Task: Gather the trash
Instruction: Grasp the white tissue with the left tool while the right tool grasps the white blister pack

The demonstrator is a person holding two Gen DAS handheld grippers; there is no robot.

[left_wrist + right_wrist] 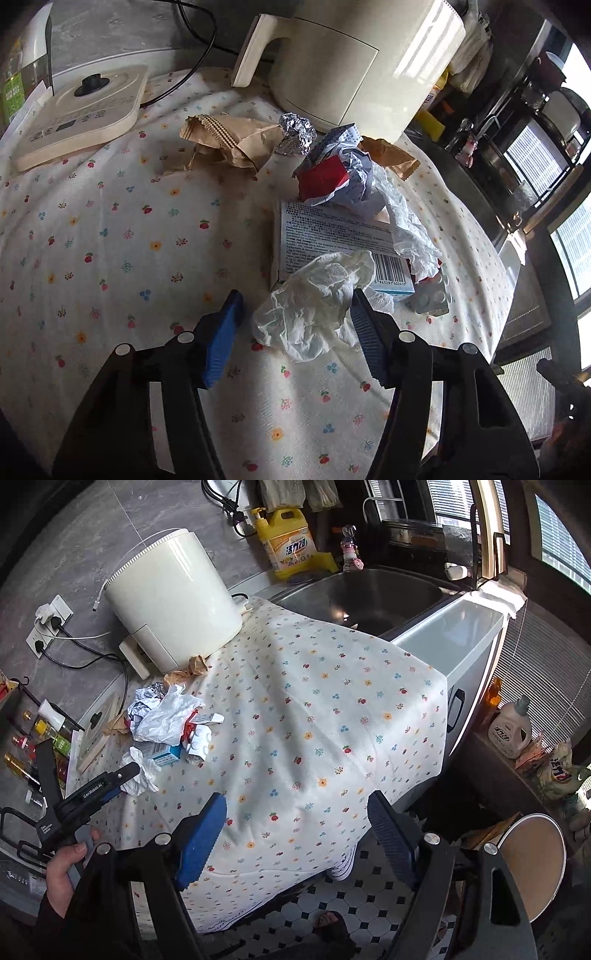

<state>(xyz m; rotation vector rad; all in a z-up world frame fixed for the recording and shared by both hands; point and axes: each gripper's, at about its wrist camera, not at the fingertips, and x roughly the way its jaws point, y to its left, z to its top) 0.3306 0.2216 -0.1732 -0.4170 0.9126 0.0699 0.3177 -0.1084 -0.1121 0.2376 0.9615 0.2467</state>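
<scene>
White crumpled tissue (314, 314) partly hides the medicine box (332, 236) — left gripper (295, 306) straddles it, contact unclear; right gripper (299, 812) gapes empty

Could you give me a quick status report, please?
Left gripper open astride crumpled white tissue. Right gripper open, empty. Blue-and-white printed box close behind.

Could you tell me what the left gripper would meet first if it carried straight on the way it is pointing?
Most likely the crumpled tissue: it lies between the left gripper's open fingers, right pad touching or nearly so. Beyond it is the medicine box, though depth is hard to judge.
</scene>
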